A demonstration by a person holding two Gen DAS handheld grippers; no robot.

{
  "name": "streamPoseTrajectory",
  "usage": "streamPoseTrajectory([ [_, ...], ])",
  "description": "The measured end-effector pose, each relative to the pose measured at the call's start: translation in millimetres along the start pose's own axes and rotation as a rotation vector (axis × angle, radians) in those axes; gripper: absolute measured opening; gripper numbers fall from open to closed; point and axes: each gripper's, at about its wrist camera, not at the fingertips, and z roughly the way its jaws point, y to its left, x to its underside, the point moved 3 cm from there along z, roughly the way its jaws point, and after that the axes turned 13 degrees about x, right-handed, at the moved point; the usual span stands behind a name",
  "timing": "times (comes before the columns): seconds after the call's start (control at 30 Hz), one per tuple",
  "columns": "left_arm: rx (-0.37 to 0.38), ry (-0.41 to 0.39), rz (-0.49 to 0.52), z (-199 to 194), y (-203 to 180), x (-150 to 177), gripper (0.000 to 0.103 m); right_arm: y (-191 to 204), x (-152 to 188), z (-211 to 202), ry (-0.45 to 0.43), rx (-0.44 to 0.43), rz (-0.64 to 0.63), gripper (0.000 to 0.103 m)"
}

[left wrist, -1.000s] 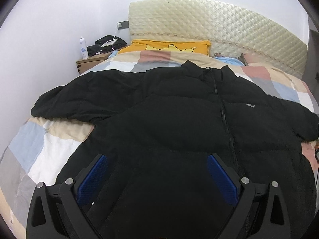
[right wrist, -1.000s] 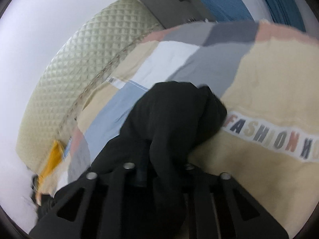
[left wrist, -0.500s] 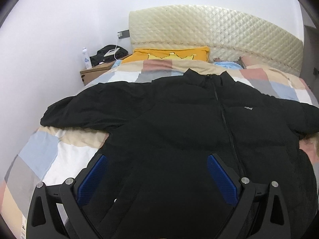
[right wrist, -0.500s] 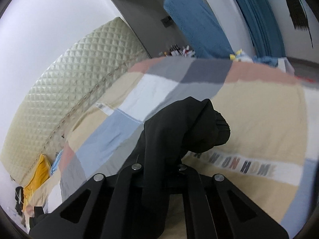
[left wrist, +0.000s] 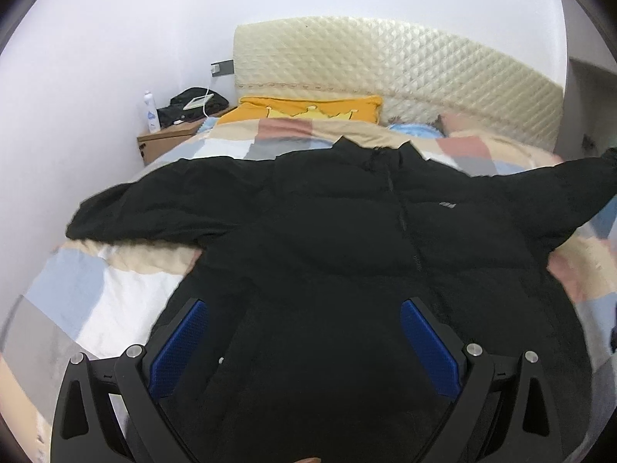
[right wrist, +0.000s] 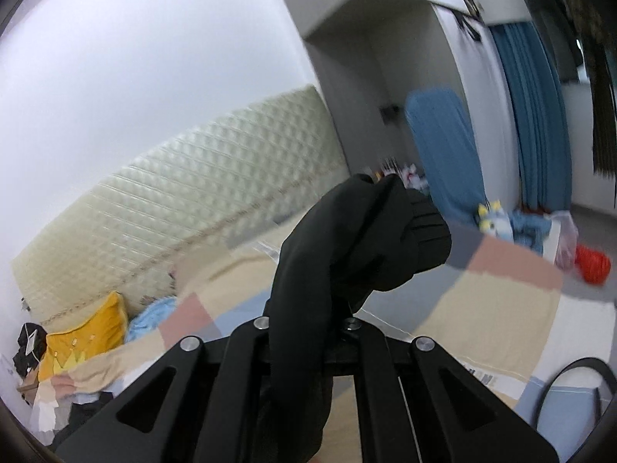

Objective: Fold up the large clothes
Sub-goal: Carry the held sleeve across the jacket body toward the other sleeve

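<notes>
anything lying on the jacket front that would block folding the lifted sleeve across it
Nothing visible does. The right gripper holds the sleeve up off the bed, and the jacket front lies bare; the left gripper hovers open above its lower part.

Your left gripper (left wrist: 304, 332) is a matte black frame of angular arms with triangular cut-outs, pinned by round silver screws, and each of its fingers (left wrist: 430, 349) carries a bright blue textured pad on the inner face. Your right gripper (right wrist: 308, 328) has the same black skeletal build, with four silver screw heads across its linkage and slot-shaped cut-outs in the outer arms. A thin black loop at the lower right of the right wrist view may be a cable, though blur leaves that unsure.
</notes>
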Motion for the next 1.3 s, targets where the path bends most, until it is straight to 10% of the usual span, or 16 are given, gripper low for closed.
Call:
streamPoseTrajectory([
  [0.5, 0.091, -0.05, -0.057, -22, 46, 11, 0.101, 162, 1, -173, -0.158, -0.163, -0.259, 0.008],
  [0.83, 0.057, -0.173, -0.066, -50, 65, 3, 0.101, 267, 90, -257, -0.159, -0.395, -0.437, 0.008],
  [1.3, 0.009, -0.212, -0.091, -62, 100, -2, 0.101, 362, 304, -283, 0.038, -0.658, -0.642, 0.008],
])
